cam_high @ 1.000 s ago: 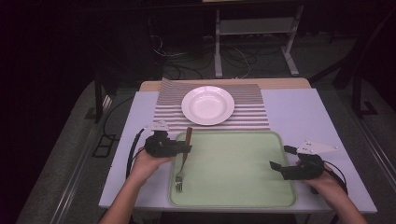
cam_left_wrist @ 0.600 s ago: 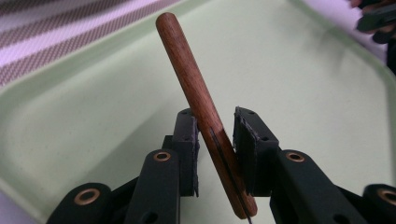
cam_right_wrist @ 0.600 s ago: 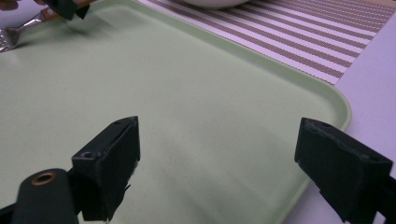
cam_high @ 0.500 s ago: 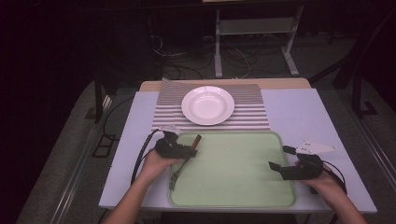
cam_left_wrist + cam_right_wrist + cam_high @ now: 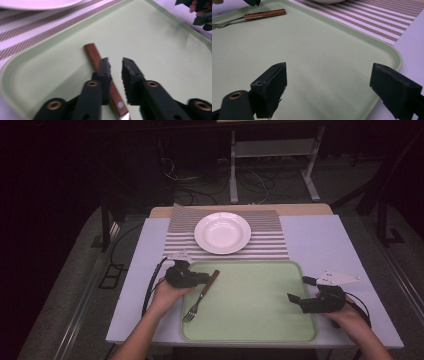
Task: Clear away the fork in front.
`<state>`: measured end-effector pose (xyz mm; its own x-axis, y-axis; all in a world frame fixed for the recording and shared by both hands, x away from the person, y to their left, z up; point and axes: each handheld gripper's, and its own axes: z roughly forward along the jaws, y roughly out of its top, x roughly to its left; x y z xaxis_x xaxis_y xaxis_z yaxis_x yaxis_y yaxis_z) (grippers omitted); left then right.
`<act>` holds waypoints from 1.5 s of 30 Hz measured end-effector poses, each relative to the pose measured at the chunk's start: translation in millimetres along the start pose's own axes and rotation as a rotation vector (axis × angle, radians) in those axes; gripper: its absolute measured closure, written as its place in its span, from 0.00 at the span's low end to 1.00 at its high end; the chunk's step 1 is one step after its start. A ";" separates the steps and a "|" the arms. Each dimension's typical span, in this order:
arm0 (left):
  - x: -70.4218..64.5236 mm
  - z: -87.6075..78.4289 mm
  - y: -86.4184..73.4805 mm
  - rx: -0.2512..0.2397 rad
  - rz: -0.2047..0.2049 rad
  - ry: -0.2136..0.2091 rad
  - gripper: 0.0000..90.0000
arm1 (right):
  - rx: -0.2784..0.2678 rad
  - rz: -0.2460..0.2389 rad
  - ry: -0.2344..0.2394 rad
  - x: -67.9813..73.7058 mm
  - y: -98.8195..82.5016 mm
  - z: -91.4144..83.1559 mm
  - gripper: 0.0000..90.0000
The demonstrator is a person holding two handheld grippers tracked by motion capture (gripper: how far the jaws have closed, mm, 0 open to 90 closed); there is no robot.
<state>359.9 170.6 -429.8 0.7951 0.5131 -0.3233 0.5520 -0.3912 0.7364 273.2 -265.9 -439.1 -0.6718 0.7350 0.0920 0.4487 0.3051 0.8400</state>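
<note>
Wooden-handled fork lies slanted near the left edge of the green tray on the bench; its handle runs under the left gripper, whose fingers have just been closing, a narrow gap left, one finger over the handle. Right gripper hovers with fingers spread wide. One fork, one tray, one white plate, one striped mat. Since a second ago the fork has swung, its handle end now further right.

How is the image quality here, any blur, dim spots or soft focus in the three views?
High view: the room is dark, the table lit evenly, the fork sharp. Left gripper view: the fingers and the fork handle look soft, smeared by motion. Right gripper view: the tray is crisp and the near fingers slightly blurred.
</note>
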 end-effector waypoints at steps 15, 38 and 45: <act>-0.3 30.0 5.5 0.105 0.030 0.029 0.99 | 0.011 -0.020 -0.004 1.9 0.1 1.2 0.16; 16.0 -1.3 -9.5 0.092 0.014 0.116 0.99 | 0.015 -0.033 -0.002 5.0 -0.1 -0.4 0.16; 20.2 -6.7 -10.9 0.084 0.002 0.126 0.99 | 0.015 -0.032 -0.004 4.5 0.0 -0.3 0.16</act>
<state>368.3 190.4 -440.4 0.7614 0.6019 -0.2406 0.5733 -0.4521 0.6833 270.0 -262.8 -438.5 -0.6835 0.7272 0.0624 0.4355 0.3376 0.8345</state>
